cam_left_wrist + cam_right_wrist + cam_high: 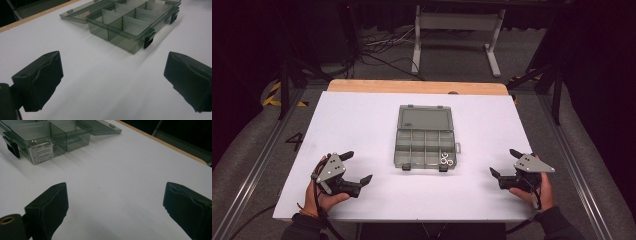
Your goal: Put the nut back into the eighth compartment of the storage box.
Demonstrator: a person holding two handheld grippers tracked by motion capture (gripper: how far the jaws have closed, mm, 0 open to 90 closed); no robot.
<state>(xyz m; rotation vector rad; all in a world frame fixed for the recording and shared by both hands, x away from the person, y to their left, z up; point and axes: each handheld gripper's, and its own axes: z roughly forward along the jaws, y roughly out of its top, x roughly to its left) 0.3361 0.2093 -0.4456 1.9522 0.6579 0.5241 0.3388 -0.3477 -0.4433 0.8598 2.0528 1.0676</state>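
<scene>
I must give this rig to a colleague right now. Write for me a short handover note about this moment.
Left gripper: open, holds nothing, near the table's front left.
Right gripper: open, holds nothing, front right.
Compartment box: mid-table, lid folded back flat. Small white rings lie in the near-right compartment; the other compartments look empty.
Done: box is open.
Left: neither gripper touches the box or the rings; whatever handling is planned has yet to begin.

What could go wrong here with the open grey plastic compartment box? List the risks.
The translucent grey plastic compartment box is light and unanchored on the white table; a one-sided push from the left gripper or right gripper may slide it. The small white rings in its near right compartment could spill. The flat-lying lid may strain its hinges.
</scene>
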